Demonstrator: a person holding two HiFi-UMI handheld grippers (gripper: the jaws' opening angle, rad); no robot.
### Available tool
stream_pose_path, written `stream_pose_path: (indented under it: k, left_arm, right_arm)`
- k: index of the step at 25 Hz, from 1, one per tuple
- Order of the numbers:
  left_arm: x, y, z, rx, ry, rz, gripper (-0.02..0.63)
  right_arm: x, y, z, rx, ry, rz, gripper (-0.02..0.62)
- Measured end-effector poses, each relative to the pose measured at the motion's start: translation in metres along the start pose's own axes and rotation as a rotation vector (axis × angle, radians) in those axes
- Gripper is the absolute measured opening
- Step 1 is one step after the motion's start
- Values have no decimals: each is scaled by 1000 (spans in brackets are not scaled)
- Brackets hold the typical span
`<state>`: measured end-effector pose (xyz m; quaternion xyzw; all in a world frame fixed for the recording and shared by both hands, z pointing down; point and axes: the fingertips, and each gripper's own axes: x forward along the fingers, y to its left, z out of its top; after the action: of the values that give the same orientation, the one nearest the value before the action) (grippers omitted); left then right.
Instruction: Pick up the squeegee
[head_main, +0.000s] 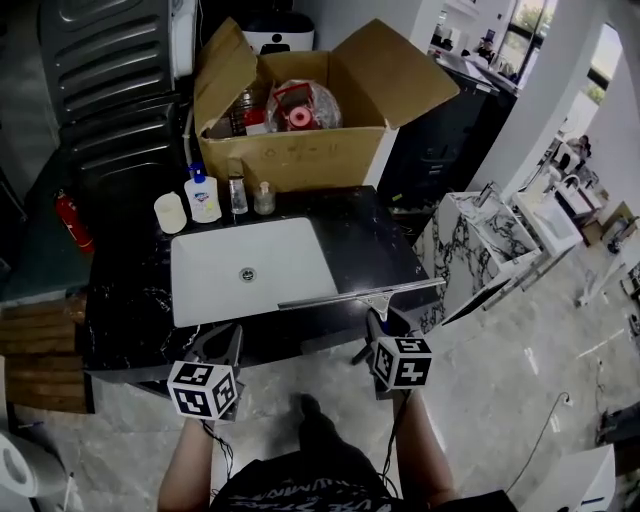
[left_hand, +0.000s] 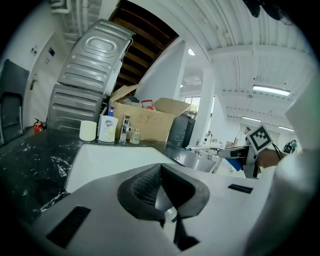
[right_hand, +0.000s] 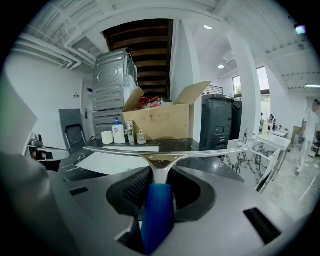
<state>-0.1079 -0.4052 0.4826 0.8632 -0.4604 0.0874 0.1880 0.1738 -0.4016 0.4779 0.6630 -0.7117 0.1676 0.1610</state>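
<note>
The squeegee (head_main: 360, 293) has a long metal blade and a blue handle (right_hand: 157, 210). My right gripper (head_main: 375, 328) is shut on that handle and holds the blade crosswise over the front edge of the black counter (head_main: 385, 250). In the right gripper view the blade (right_hand: 165, 152) spans the frame just beyond the jaws of the right gripper (right_hand: 160, 176). My left gripper (head_main: 225, 345) hangs in front of the counter, below the white sink (head_main: 215, 290), its jaws shut with nothing between them. In the left gripper view the left gripper (left_hand: 161, 172) shows its dark pads meeting, and the squeegee (left_hand: 205, 148) is at right.
Behind the sink stand a white cup (head_main: 170, 213), a soap bottle (head_main: 202, 195) and two small bottles (head_main: 250, 197). An open cardboard box (head_main: 300, 150) fills the back of the counter. A fire extinguisher (head_main: 68, 222) is at left, white marbled units (head_main: 480, 235) at right.
</note>
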Motion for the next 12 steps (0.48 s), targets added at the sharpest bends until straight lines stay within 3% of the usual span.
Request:
stream_pose_path:
  k: [12]
  left_arm:
    - [-103, -13, -43, 34, 14, -24, 20]
  right_arm:
    - [-106, 53, -62, 0, -10, -24, 144]
